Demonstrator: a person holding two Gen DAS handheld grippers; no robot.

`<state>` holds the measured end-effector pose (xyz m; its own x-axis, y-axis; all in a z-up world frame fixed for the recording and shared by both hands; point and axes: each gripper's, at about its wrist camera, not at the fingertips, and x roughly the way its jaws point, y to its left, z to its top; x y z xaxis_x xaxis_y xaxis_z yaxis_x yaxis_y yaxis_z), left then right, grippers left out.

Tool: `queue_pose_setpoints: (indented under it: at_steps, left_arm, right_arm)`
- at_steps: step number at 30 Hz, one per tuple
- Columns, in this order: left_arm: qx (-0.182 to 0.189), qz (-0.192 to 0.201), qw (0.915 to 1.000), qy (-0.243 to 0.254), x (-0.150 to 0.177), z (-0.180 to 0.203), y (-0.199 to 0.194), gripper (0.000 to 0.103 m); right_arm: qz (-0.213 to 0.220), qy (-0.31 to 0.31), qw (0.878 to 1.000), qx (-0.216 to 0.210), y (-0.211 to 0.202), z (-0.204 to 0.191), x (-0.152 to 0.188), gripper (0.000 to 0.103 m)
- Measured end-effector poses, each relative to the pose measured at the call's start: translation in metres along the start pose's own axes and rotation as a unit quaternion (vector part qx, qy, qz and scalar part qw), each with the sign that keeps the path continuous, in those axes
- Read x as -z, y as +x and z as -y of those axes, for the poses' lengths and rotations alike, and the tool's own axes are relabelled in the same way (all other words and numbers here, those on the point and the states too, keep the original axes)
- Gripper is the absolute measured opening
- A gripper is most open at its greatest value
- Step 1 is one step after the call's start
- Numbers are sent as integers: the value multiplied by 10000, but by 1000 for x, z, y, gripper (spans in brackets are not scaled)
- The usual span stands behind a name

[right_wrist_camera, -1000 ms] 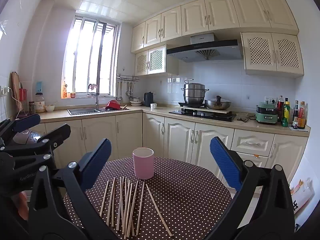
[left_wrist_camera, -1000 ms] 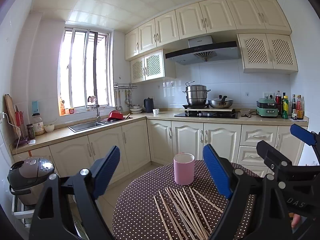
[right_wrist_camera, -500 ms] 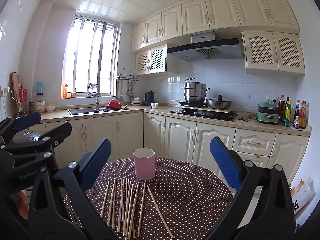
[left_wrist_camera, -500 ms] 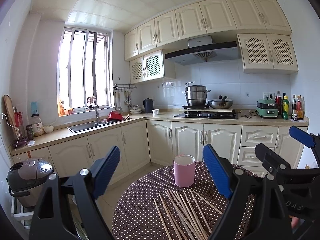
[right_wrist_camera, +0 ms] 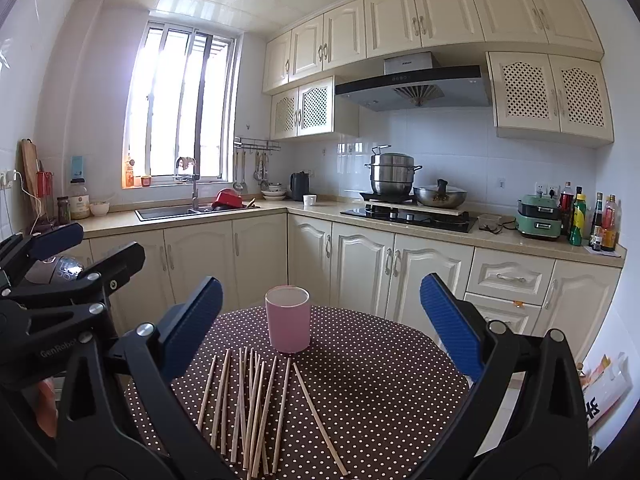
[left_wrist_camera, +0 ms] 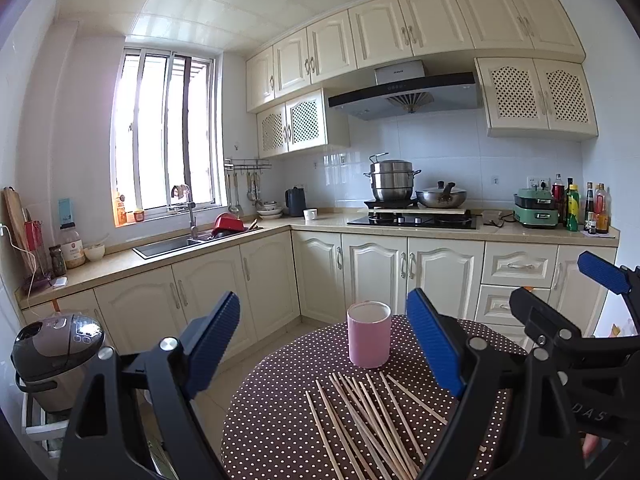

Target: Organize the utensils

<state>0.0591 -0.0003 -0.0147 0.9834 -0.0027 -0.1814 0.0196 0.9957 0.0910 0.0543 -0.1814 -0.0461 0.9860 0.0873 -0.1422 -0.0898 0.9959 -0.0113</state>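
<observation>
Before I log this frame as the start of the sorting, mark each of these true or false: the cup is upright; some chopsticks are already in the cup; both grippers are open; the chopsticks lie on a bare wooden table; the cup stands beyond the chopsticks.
1. The pink cup stands upright. True.
2. Some chopsticks are already in the cup. False: none rise above its rim; all lie flat on the table.
3. The left gripper and right gripper are both open. True, and both hold nothing.
4. The chopsticks lie on bare wood. False: the table has a brown polka-dot cloth.
5. The cup stands beyond the chopsticks. True.
</observation>
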Motion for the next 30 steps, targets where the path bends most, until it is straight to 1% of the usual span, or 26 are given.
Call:
queue_pose_setpoints:
  at_steps: [11, 16, 19, 22, 26, 30]
  left_arm:
    - [-53, -162, 9999, 2, 7, 0, 20, 84]
    - [-112, -324, 9994, -8, 11, -2, 33, 84]
    - [-160, -415, 9990, 7, 16, -3, 41, 84]
    - [-191, -591, 9981, 47, 23, -4, 54, 84]
    - [-88, -955, 9954, 15, 35, -6, 75, 84]
    - [-21, -1396, 9902, -23, 52, -9, 101, 84]
  right_arm:
    - [-130, 2, 9999, -6, 15, 0, 7, 97]
    - [-214, -36, 9998, -12, 25, -5, 11, 97]
    - [-335, 20, 9994, -51, 34, -3, 14, 97]
    - [-493, 109, 9987, -97, 44, 0, 18, 97]
    - [-785, 149, 9968, -99, 61, 3, 28, 97]
    - [-1112, 118, 9937, -111, 81, 6, 40, 97]
